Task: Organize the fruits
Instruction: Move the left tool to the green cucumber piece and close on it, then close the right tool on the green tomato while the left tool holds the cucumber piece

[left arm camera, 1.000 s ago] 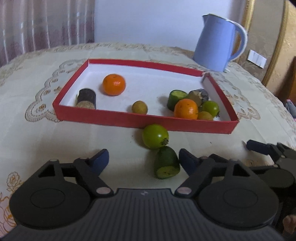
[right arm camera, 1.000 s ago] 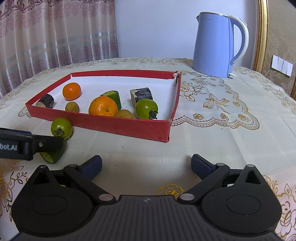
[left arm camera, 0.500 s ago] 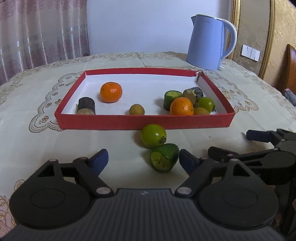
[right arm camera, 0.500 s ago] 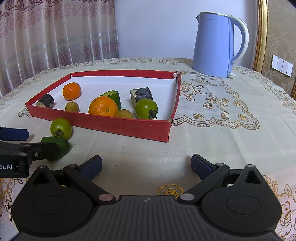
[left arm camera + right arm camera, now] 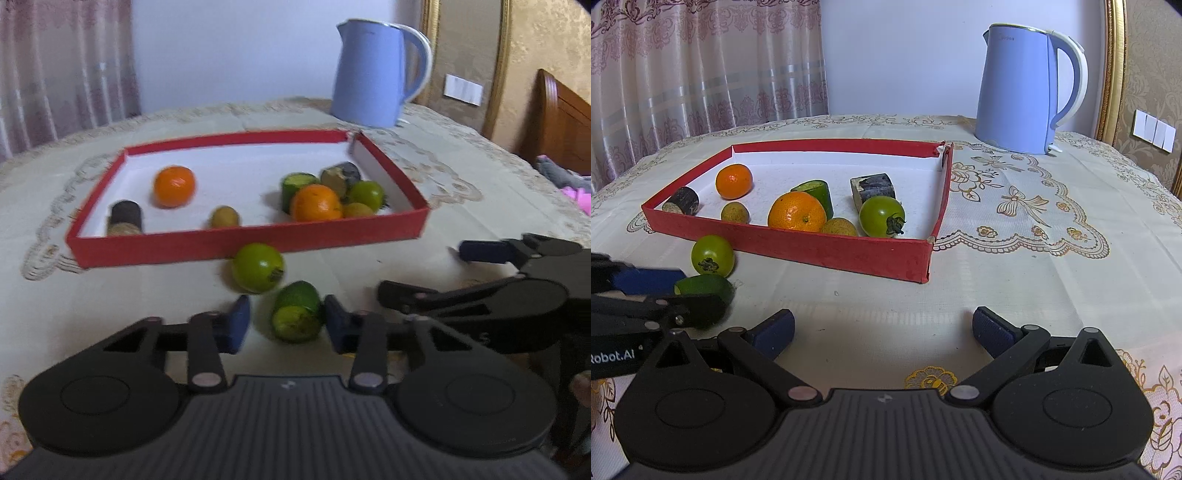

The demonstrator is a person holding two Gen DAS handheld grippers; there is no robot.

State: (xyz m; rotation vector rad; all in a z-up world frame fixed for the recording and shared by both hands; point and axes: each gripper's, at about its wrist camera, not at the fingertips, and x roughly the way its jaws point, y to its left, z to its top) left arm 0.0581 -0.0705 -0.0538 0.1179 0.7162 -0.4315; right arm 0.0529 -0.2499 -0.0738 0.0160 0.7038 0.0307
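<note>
A green cucumber piece (image 5: 296,312) lies on the tablecloth between the fingers of my left gripper (image 5: 282,322); the right pad touches it and a small gap shows on the left. It also shows in the right wrist view (image 5: 705,285). A green tomato (image 5: 258,267) lies just beyond it, against the red tray (image 5: 251,242). The tray holds two oranges, a green tomato, cucumber and dark pieces, and small brown fruits. My right gripper (image 5: 882,328) is open and empty over bare cloth.
A blue kettle (image 5: 1027,90) stands beyond the tray's far right corner. My right gripper (image 5: 480,266) lies close to the right of the left one. A curtain hangs at the back left. A wooden chair (image 5: 561,122) stands at the right.
My left gripper's fingers have closed in around the cucumber piece and the view has swung and blurred. The right gripper has not moved.
</note>
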